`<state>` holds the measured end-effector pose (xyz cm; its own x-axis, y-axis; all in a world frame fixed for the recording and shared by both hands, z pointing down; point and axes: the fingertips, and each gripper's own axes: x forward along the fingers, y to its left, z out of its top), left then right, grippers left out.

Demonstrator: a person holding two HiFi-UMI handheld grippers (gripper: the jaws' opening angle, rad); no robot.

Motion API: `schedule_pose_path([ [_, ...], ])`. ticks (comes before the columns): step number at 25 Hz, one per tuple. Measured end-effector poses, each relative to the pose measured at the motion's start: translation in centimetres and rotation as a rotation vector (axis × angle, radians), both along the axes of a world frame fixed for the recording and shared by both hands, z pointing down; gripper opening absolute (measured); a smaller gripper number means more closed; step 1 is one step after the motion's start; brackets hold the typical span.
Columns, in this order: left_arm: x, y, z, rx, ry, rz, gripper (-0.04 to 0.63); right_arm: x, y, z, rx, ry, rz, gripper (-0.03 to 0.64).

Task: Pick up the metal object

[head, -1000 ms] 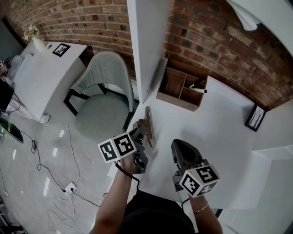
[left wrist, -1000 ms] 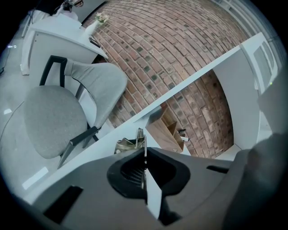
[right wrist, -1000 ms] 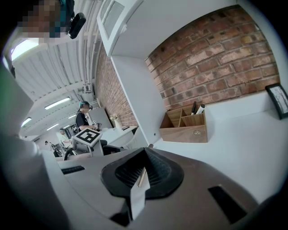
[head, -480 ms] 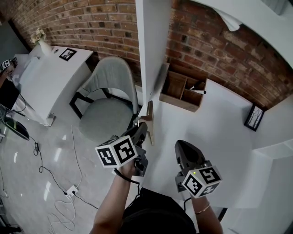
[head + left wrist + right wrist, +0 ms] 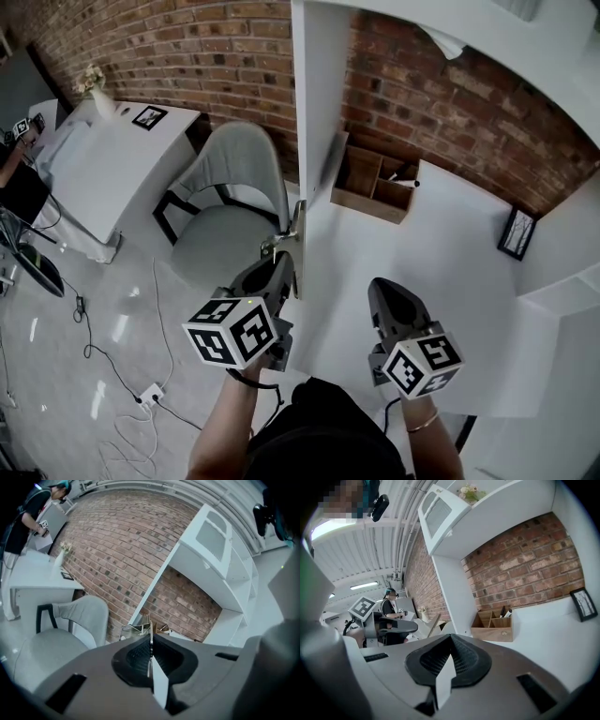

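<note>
The metal object is a thin flat plate with a small bracket on it, seen edge-on above the desk's left edge. My left gripper is shut on its near end. In the left gripper view the plate stands as a thin vertical line pinched between the black pads, with the bracket sticking out past the tips. My right gripper hovers over the white desk, shut with nothing in it. The right gripper view shows the closed jaws of the right gripper and, to the left, the metal object.
A wooden organiser with pens stands against the brick wall. A black picture frame leans at the right. The white shelf upright rises beside the plate. A grey chair, a second white desk and floor cables lie left.
My left gripper has risen toward the camera with the metal object held in it, and the plate now sits higher beside the shelf upright. The right gripper has hardly shifted.
</note>
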<state>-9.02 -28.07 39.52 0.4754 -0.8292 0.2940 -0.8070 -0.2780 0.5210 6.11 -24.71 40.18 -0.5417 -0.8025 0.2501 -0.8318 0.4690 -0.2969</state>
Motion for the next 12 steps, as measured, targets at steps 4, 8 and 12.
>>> schedule_pose_path([
  [4, -0.8, 2.0, -1.5, 0.053, -0.081, -0.003, 0.011, -0.2, 1.3, -0.7, 0.024, 0.008, -0.008, 0.005],
  [8, -1.3, 3.8, -2.6, 0.101, -0.159, -0.002, 0.011, -0.7, 2.6, -1.3, 0.044, 0.015, -0.018, 0.005],
  [12, -1.6, 5.5, -3.7, 0.151, -0.244, 0.005, 0.011, -1.2, 3.8, -2.1, 0.068, 0.025, -0.024, 0.005],
])
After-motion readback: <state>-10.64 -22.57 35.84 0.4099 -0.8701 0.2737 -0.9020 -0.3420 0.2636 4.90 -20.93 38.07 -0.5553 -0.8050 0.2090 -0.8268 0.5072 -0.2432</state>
